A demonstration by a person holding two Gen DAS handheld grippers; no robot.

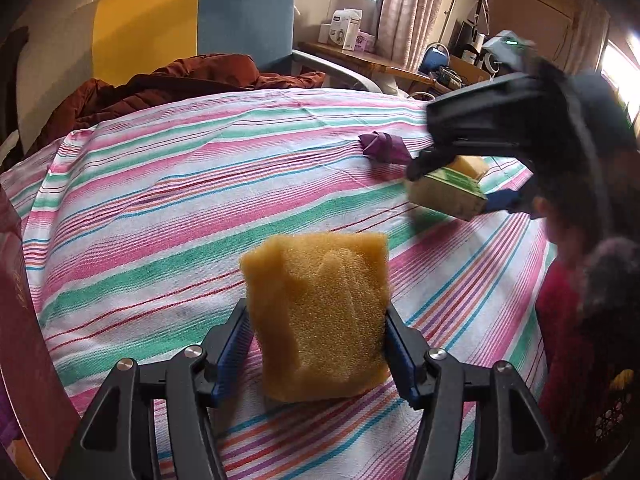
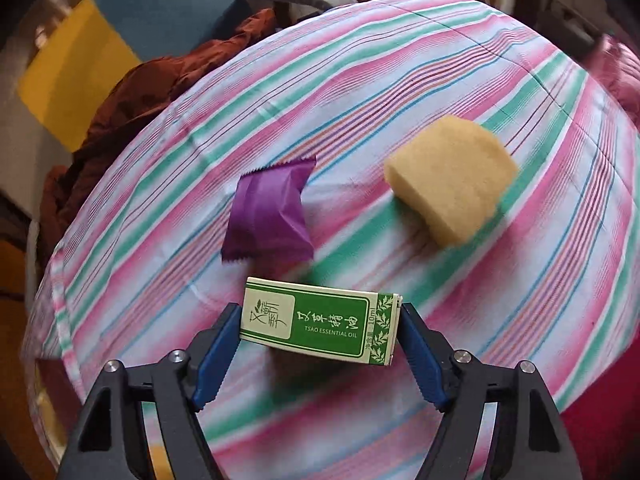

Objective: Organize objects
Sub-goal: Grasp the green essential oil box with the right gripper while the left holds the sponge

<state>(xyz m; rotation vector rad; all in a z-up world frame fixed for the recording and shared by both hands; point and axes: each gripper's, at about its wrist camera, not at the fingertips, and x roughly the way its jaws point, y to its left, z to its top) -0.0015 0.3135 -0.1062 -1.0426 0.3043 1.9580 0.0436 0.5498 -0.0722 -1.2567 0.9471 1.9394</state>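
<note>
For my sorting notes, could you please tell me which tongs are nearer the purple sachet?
Right. The right tongs grip the green essential oil box beside the purple sachet; the left tongs hold the yellow sponge farther off.

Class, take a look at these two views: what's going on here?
A person is sorting small items on a striped cloth with two hand-held tongs. The left tongs grip a yellow sponge by its sides. The right tongs hold a green essential-oil box by its ends, lifted off the cloth. A purple packet and a second, paler sponge lie loose on the cloth beyond it.
</note>
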